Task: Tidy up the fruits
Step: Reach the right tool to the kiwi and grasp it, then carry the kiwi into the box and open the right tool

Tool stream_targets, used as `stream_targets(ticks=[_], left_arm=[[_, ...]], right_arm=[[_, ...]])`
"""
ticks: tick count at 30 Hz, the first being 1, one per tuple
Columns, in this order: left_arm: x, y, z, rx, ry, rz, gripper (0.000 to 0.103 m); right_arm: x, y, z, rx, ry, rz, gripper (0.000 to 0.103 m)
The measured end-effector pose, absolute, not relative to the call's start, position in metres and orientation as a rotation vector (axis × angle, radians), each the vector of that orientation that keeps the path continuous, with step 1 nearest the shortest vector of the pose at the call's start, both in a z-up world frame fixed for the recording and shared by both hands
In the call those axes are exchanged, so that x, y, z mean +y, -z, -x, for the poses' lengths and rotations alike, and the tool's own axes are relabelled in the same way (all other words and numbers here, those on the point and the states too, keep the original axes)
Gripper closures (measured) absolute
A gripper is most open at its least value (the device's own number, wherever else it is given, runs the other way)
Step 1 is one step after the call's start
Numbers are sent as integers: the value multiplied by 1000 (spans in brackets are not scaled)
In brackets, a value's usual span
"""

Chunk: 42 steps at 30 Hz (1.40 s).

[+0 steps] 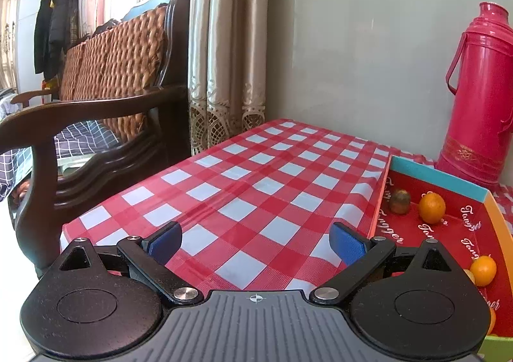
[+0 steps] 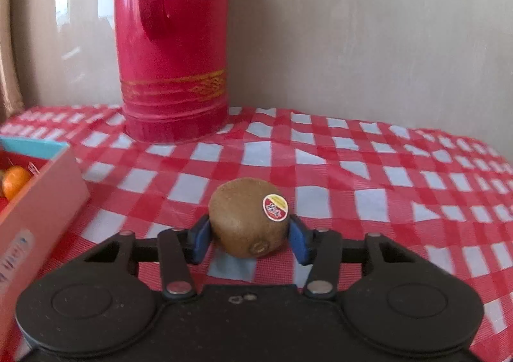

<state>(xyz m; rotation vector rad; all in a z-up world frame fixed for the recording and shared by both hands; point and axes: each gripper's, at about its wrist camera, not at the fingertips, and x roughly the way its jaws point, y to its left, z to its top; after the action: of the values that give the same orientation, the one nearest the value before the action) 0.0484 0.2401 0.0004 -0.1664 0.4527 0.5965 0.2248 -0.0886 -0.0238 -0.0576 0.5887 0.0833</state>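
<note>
Right gripper (image 2: pixel 249 235) closed on a brown kiwi (image 2: pixel 248 220), blue pads (image 2: pixel 199 241) pressed to both flanks, fruit apparently held just clear of the red-and-white checked tablecloth (image 2: pixel 368 169); contact underneath hard to judge. Round red-and-yellow sticker (image 2: pixel 274 207) on the kiwi's upper right face, print too small to read. Kiwi just right of the cardboard tray (image 2: pixel 48 201), well in front of the pink thermos (image 2: pixel 173 41).

Left gripper (image 1: pixel 256 245) spread wide, nothing between its blue pads (image 1: pixel 166 241), poised over open cloth left of the tray (image 1: pixel 439 176).

Tray interior red, white script repeated across floor and left wall, reading roughly "Tongger". Teal strip along the far rim, orange along the right rim. Inside: second kiwi (image 1: pixel 399 201) at the far left corner, orange (image 1: pixel 432 208) just right of it, another orange (image 1: pixel 483 270) nearer the camera. A yellowish fruit beside that one mostly hidden behind the gripper linkage. Near end of tray cut off by the frame.

Thermos upright behind the tray's far right corner, gold band near the base, top cropped in the right wrist view.

Left of the tray, broad bare cloth out to the table edge; wooden armchair (image 1: pixel 96 124) beyond.
</note>
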Motion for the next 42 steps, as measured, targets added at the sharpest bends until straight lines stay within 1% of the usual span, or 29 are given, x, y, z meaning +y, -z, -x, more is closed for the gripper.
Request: stream_targets(ticks=[7,13,20,29,42], left_arm=[[236,-3,-36,441,-575,178,5],[228,-5,-21,435,-547,181,5],[217,-7,-9,420,-502,180,5],[201,-12,-14,407,-473,120,5],[201,-10,-15,420,-467,128,5]], right_arm=[[-75,5,-184,515,-126,109,62],[-63,-15,-141,456,-193,90,62],[-25,-31,-99,388,-336,98,62],[27,-27,-91,400,-467,132,62],[35,-20,-75,408,-488,183,62]])
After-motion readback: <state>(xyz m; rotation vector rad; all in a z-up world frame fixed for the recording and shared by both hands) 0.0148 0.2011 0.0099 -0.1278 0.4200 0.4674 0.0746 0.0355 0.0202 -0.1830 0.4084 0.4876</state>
